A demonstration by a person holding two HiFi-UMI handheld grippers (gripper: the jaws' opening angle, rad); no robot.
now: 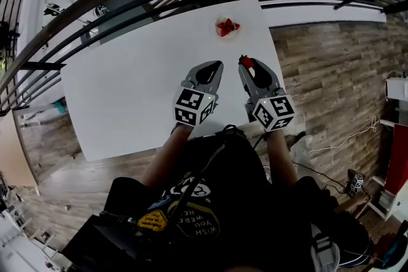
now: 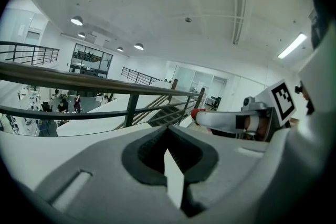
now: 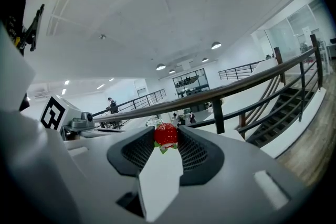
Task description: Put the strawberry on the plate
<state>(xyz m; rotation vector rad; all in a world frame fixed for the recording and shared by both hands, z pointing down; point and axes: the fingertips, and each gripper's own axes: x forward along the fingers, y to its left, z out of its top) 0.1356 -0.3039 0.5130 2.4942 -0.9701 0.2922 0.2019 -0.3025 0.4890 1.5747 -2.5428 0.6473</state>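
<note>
Right gripper view shows right gripper (image 3: 166,136) fingers clenched on the strawberry (image 3: 166,134); left gripper (image 2: 169,131) fingers meet, closed.

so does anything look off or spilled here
Nothing stands out: the right gripper holds one strawberry at its tips, and the plate sits on the white table with red fruit on it, nothing spilled.
</note>
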